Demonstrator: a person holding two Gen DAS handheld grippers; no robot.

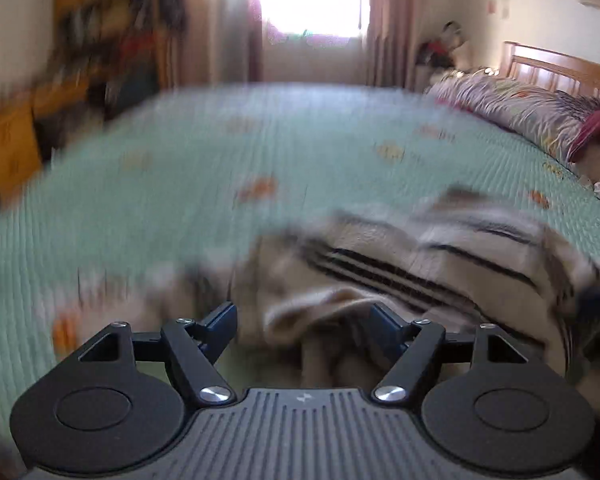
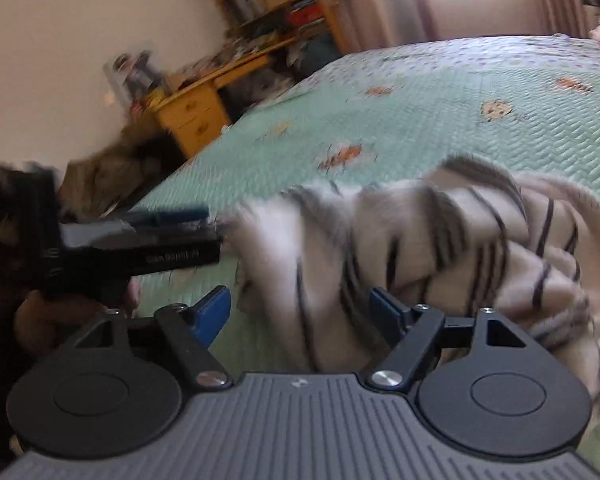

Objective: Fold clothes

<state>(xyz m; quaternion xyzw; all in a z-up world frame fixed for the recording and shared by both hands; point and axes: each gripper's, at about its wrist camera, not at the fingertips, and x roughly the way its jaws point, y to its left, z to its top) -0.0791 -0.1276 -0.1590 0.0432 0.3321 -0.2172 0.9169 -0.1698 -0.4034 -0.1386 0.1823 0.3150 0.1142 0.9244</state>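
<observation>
A wide bed [image 1: 220, 168] is filling both views, and a mint-green quilted bedspread [image 2: 440, 92], dotted with small orange and yellow motifs, is covering it. A wooden headboard [image 1: 560, 66] is standing at the far right of the left wrist view, with a rumpled patterned duvet [image 1: 516, 108] lying along that side. Yellow wooden shelving and a desk [image 2: 196, 108] are crowding the wall beyond the bed's far edge, and a bright curtained window [image 1: 312, 0] is glowing behind the bed.

On the bedspread, near the close edge, a cream striped garment [image 2: 440, 248] is lying crumpled. It is looking soft and knitted, off-white to beige, crossed by groups of thin black stripes; its folds are bunching and overlapping, and motion blur is smearing its outline in both views.

The right gripper [image 2: 300, 312] is standing with its blue-padded jaws spread wide, released, and part of the garment is lying between them without being pinched. The left gripper [image 1: 304, 320] is likewise splayed apart, with a rolled cream edge of the garment sitting in the gap. In the right wrist view the left gripper is appearing again at the left, and a hand [image 2: 48, 320] is grasping its handle.
</observation>
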